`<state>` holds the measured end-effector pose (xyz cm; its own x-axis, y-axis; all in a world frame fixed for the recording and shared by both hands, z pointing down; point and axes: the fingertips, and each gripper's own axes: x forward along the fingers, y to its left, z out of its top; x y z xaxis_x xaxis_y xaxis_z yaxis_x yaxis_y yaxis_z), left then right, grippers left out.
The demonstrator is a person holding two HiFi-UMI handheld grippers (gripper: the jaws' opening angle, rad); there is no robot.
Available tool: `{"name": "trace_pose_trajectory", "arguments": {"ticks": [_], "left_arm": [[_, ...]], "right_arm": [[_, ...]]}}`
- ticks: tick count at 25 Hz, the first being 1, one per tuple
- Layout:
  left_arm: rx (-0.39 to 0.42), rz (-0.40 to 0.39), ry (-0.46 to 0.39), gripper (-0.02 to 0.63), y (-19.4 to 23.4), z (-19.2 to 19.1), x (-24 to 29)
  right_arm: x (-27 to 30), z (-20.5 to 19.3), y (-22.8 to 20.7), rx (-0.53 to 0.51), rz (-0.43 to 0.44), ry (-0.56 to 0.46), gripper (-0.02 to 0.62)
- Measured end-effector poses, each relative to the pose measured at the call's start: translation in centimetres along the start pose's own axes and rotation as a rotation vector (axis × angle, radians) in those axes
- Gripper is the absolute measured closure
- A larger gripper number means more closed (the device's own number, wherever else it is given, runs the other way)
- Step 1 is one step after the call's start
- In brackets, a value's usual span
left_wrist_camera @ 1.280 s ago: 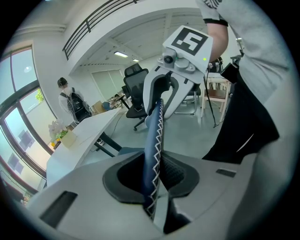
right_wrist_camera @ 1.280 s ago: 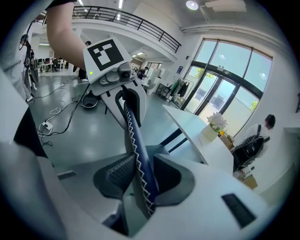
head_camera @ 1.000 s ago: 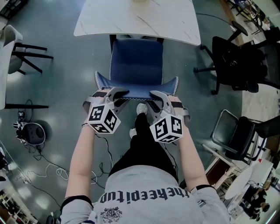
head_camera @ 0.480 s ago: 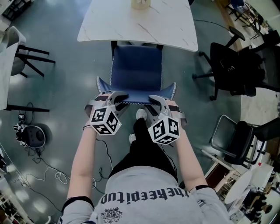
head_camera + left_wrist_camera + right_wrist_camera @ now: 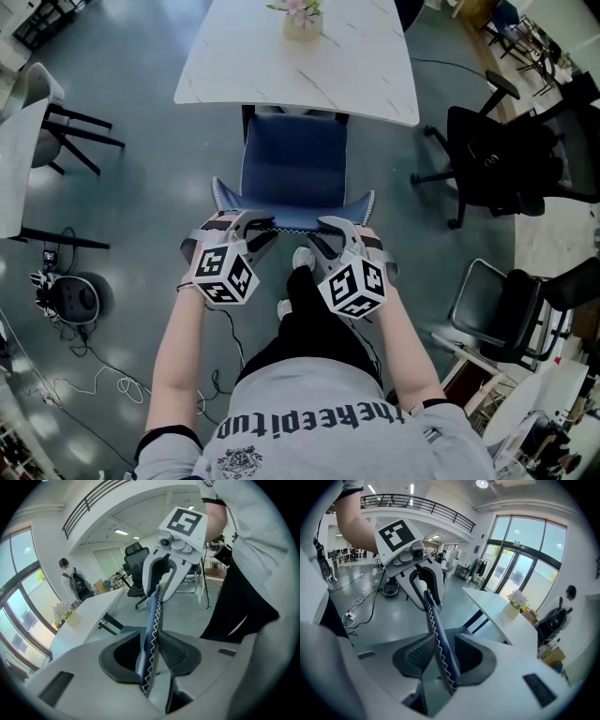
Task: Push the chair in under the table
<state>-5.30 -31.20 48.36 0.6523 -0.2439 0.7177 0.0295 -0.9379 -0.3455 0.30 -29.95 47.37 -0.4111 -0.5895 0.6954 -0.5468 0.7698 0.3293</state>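
A blue chair (image 5: pixel 293 159) stands with the front of its seat under the white marble table (image 5: pixel 281 56). Its backrest's top edge (image 5: pixel 292 217), trimmed with white zigzag stitching, runs between both pairs of jaws. My left gripper (image 5: pixel 258 223) straddles the edge's left end and my right gripper (image 5: pixel 323 228) its right end. In the left gripper view the backrest fabric (image 5: pixel 152 620) stands between the pads of my left gripper (image 5: pixel 151 651) with a gap beside it. The right gripper view shows the same edge (image 5: pixel 438 630) loose inside my right gripper (image 5: pixel 440 656). Both jaws are opening.
A flower pot (image 5: pixel 302 19) sits on the table. Black office chairs (image 5: pixel 497 141) stand at the right, a folding chair (image 5: pixel 502 300) lower right, another chair (image 5: pixel 56 122) at the left. A round device (image 5: pixel 70 295) and cables lie on the floor left of my legs (image 5: pixel 305 309).
The head view has tilted forward, so more of the table and the flower pot show. Both grippers have stayed at the backrest's top edge.
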Motion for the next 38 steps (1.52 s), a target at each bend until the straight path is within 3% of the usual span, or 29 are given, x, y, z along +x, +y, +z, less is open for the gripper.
{"name": "trace_pose_trajectory", "arguments": {"ticks": [8,20,33,38], "left_arm": [[-0.170,0.134,-0.172,0.572,1.4,3.3,-3.5],[-0.454,0.214,-0.464,0.591,1.8,9.0,-8.3],[-0.545,0.269,-0.632,0.591,1.4,12.6,-12.5],[-0.564,0.266,-0.697,0.591,1.0,13.3,-13.8]], "right_arm": [[-2.4,3.4,-1.3,0.106,-0.048,-0.129,0.577],[-7.3,8.2,-0.6,0.307,0.002,-0.359,0.584],[-11.7,11.1,-0.3,0.373,0.001,-0.501,0.584],[-12.8,11.8,-0.1,0.450,0.032,-0.571,0.584]]}}
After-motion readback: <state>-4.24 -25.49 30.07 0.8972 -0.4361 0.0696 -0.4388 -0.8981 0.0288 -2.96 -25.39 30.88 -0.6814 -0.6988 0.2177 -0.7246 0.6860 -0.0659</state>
